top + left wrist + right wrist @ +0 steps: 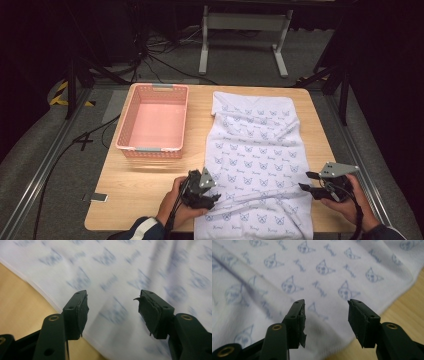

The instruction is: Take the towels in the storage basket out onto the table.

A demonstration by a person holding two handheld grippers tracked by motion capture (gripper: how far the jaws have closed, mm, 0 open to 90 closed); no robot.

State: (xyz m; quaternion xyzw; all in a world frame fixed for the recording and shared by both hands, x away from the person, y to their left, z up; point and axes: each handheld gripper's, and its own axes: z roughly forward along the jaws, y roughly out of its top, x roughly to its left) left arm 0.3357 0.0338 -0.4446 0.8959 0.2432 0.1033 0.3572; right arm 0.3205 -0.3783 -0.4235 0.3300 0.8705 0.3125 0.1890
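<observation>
Towel [257,150] lies spread flat along the right half of the worktop [150,190], its near end hanging over the edge, likely laid out for folding. Left hand-held gripper [210,199] hovers at its near left edge, right hand-held gripper [306,181] at the near right edge; both have jaws parted, holding nothing. Pink basket [152,150] waits empty at far left, probably for the folded cloth.

A pink slatted basket [152,121] sits on the wooden table [132,192], well beyond the left claw and off to its left. A small flat grey card [96,197] lies on the table's near left edge, left of that claw. Far past both claws, a white metal stand [244,25] and black cables [150,52] are on the grey floor.
</observation>
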